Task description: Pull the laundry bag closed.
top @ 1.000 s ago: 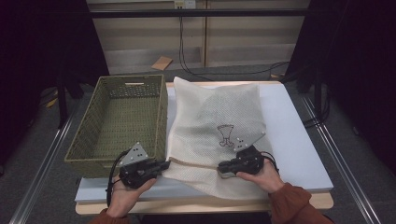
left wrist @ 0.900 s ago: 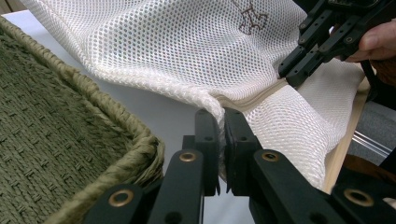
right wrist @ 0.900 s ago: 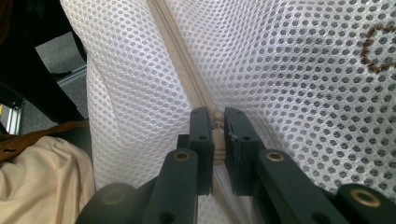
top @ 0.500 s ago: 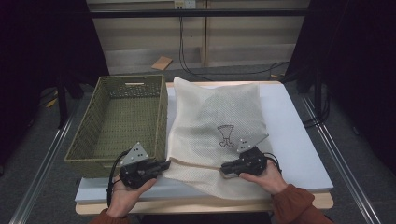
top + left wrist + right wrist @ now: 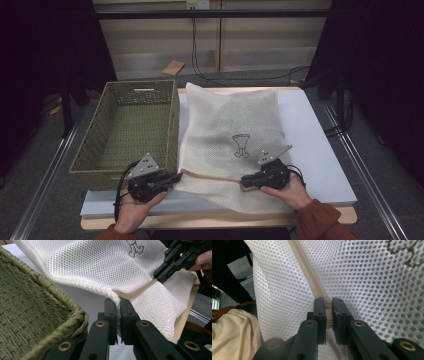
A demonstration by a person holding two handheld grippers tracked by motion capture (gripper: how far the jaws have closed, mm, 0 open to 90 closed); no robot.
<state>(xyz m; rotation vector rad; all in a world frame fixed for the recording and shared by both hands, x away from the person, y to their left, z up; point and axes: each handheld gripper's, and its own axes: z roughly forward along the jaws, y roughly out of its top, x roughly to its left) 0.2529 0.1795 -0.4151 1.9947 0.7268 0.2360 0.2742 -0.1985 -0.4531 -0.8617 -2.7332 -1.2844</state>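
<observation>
Little had moved: my right gripper point(image 5: 243, 183) crept along the zipper point(image 5: 312, 285) of the mesh laundry bag point(image 5: 235, 125), jaws pinched on its slider. My left gripper point(image 5: 177, 176) stayed clamped on the bag's corner beside the basket point(image 5: 95, 165), so I judged the zipper was under way.

A white table point(image 5: 320, 150) carries a woven basket point(image 5: 127, 132) beside a mesh bag point(image 5: 232, 135)

Right claw point(image 5: 246, 183) slid slightly rightward along mesh bag point(image 5: 232, 125) zipper point(image 5: 312, 285)
</observation>
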